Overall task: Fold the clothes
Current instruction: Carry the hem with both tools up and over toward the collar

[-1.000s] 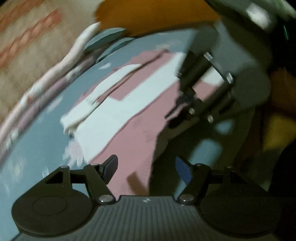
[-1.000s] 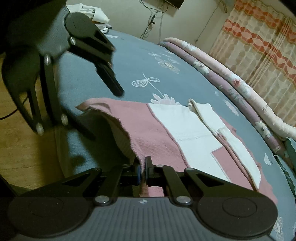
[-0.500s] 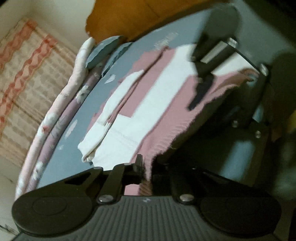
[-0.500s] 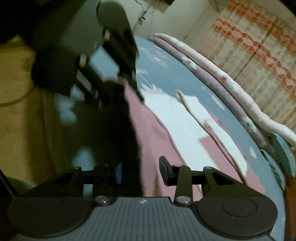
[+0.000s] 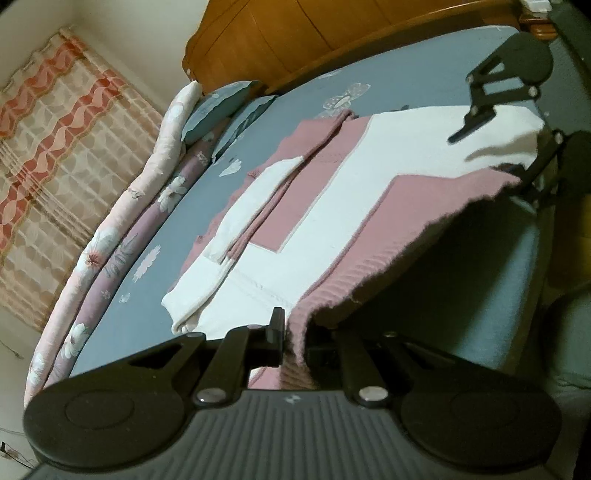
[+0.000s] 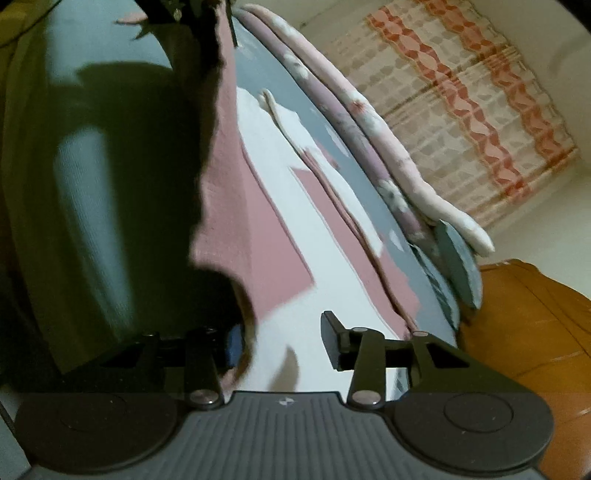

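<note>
Garment: a pink and white garment [image 5: 332,206] lay spread on the blue-grey bed [image 5: 406,70], its near hem raised off the mattress edge.
Left claw: the left claw [image 5: 291,343] was closed tight on the pink hem at the garment's near corner, the cloth pinched between its pads.
Right claw: the right claw [image 6: 280,343] stood partly open, its jaws having just been opening; the white corner of the garment lay between them, unpressed by the right pad, the left pad just beside the cloth edge.
Far side: rolled floral quilts [image 5: 110,240] lay along the bed's far edge, before a curtain [image 6: 480,110].
Headboard: a wooden headboard [image 5: 314,33] stood at one end.
</note>
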A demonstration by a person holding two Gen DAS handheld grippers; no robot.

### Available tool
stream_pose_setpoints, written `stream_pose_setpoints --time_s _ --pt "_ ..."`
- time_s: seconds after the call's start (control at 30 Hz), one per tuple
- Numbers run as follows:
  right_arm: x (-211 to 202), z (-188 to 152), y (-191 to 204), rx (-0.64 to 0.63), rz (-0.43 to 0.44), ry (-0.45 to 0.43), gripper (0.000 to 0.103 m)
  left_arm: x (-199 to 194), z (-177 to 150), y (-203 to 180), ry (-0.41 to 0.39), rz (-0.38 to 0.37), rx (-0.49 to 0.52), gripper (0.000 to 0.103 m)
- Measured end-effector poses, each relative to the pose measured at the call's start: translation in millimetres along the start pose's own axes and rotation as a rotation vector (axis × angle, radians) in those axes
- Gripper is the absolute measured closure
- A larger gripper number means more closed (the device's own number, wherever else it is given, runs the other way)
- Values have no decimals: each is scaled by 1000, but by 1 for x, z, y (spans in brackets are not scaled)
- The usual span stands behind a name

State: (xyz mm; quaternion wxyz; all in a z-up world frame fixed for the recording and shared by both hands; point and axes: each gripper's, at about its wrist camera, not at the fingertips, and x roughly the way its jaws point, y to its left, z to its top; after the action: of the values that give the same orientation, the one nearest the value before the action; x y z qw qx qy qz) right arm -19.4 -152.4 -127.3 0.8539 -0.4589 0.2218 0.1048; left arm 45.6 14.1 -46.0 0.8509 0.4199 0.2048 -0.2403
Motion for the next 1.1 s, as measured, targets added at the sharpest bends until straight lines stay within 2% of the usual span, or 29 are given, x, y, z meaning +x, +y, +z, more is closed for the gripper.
stream_pose_setpoints --time_s 0.07,0.2,0.33,0.43,0.5,0.57,0.6,0.83,1.1 --pt "1 -4 -3 -6 -25 30 48 2 0 1 -1 3 -1 94" --pt "3 -13 -7 -18 -73 106 48 -2 -4 0 4 5 -7 92" --pt "3 -26 -15 -19 -75 132 49 -1 -8 1 12 0 -17 92" --pt "3 -31 -21 -26 -50 128 54 -1 -11 0 21 -7 -24 92" --pt "2 -33 -25 -21 -10 123 64 -1 -12 -2 25 -9 -21 92" --pt "1 -33 -29 -16 29 123 93 -2 -14 -3 28 -13 -15 92" --pt "0 -33 -31 -13 48 124 94 -1 -14 -3 30 -14 -10 93" --pt "11 -17 -65 -18 67 95 96 7 -8 -3 5 34 57 94" --pt "52 4 -108 -5 86 90 96 40 6 27 2 23 67 94"
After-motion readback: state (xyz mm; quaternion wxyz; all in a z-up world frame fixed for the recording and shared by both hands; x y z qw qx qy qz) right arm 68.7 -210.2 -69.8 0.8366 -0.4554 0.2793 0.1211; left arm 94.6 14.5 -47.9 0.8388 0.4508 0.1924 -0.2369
